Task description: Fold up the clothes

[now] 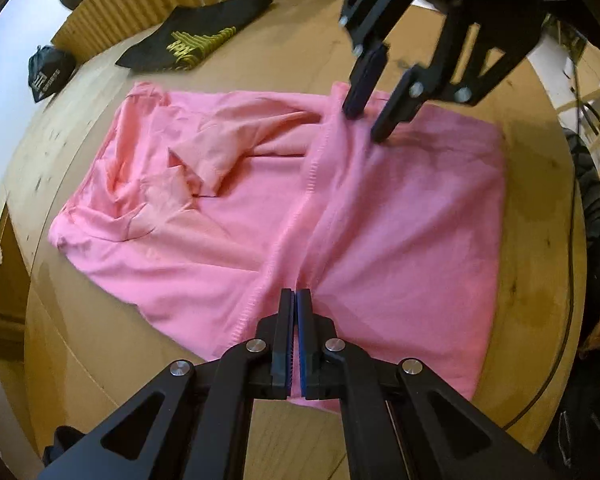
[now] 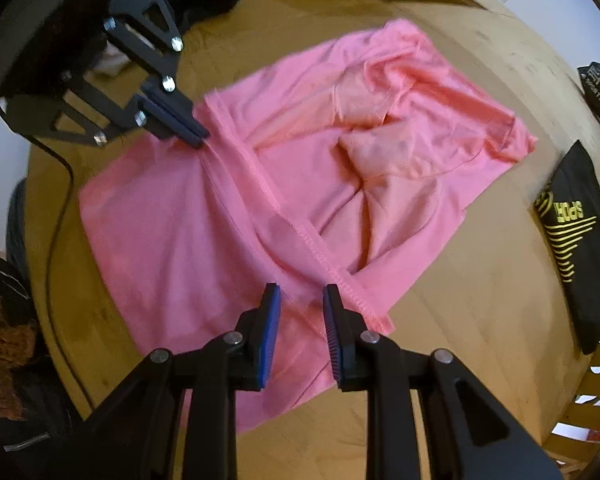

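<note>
A pink cotton T-shirt lies spread across the round wooden table, partly folded: its stitched hem runs as a ridge across the middle, and the rumpled sleeves and collar lie heaped on the far half. The left gripper has its jaws pressed together, pinching a fold of the pink cloth at the near end of the hem ridge; the right wrist view shows the same clenched hold. The right gripper stands with its blue-padded fingers parted, released, tips down on the shirt beside the other end of the hem; from the left wrist view its two fingers straddle the ridge. A folded black garment with yellow print lies apart near the table's edge, and a small black bundle with white lettering sits beyond it.
</note>
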